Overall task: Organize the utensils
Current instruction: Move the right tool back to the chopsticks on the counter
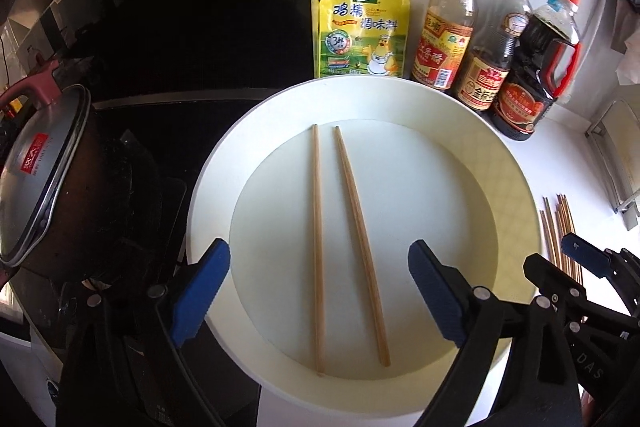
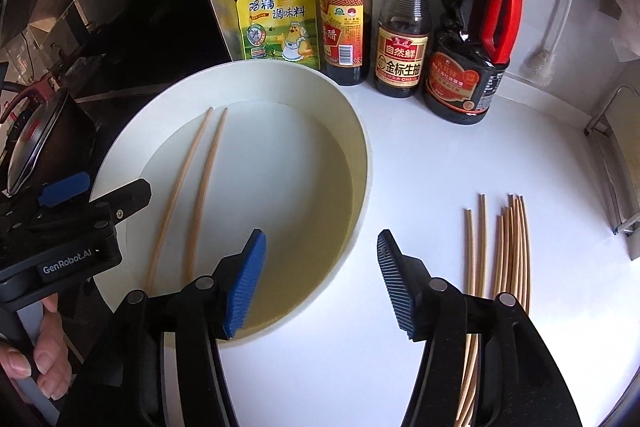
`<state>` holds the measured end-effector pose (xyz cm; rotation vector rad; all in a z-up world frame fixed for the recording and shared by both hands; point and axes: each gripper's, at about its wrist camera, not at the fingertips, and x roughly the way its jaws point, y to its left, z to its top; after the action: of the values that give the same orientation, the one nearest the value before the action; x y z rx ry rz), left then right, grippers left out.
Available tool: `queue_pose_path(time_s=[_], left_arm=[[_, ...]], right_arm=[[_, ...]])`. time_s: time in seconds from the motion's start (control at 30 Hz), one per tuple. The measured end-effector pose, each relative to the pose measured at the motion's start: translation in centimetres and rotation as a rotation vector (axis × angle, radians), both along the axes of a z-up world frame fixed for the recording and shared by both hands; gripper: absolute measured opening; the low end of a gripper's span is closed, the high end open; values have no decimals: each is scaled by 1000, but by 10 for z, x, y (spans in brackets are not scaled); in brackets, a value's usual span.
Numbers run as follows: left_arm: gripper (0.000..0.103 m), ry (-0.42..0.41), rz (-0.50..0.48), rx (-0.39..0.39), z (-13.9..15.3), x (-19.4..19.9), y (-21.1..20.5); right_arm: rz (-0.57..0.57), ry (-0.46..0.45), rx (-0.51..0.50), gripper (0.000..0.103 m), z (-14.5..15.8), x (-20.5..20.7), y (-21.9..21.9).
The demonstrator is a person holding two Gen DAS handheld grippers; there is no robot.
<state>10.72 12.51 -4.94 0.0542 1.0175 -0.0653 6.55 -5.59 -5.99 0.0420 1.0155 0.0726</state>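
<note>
From the left wrist view I saw my left gripper (image 1: 320, 295) with its blue pads spread wide and nothing pressed between them, hanging over the white bowl (image 1: 224, 163). Two chopsticks (image 1: 344, 243) lay flat on the bowl's floor, running from about 12 o'clock down to 6, close at the far tips and a little wider apart at the near ends; both passed between the pads without touching them. At 12 to 1 o'clock behind the bowl stood a yellow pouch (image 1: 362, 27) and three bottles (image 1: 486, 39) in a row on the white counter (image 1: 568, 147). A lidded pot (image 1: 44, 179) sat at 9 o'clock. In the right wrist view my right gripper (image 2: 322, 287) also stood apart, empty, above the bowl's right rim and bare counter. The loose pile (image 2: 500, 267) of chopsticks lay on the counter at 4 o'clock, partly hidden behind the right finger. At 9 o'clock I saw the left gripper's body and my hand (image 2: 40, 355) around its handle.
</note>
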Motion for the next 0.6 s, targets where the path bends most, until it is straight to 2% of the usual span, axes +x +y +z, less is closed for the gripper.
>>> queue_pose_path(time_s=[0.33,0.6], left_arm=[[89,-3,-65,-18,1,-37,-33],[91,-3,-133,-25,4,-55,-77]], right_arm=[[-75,-8,19,58,6,-37,-36],[-153,5,8,60,3,-68,-83]])
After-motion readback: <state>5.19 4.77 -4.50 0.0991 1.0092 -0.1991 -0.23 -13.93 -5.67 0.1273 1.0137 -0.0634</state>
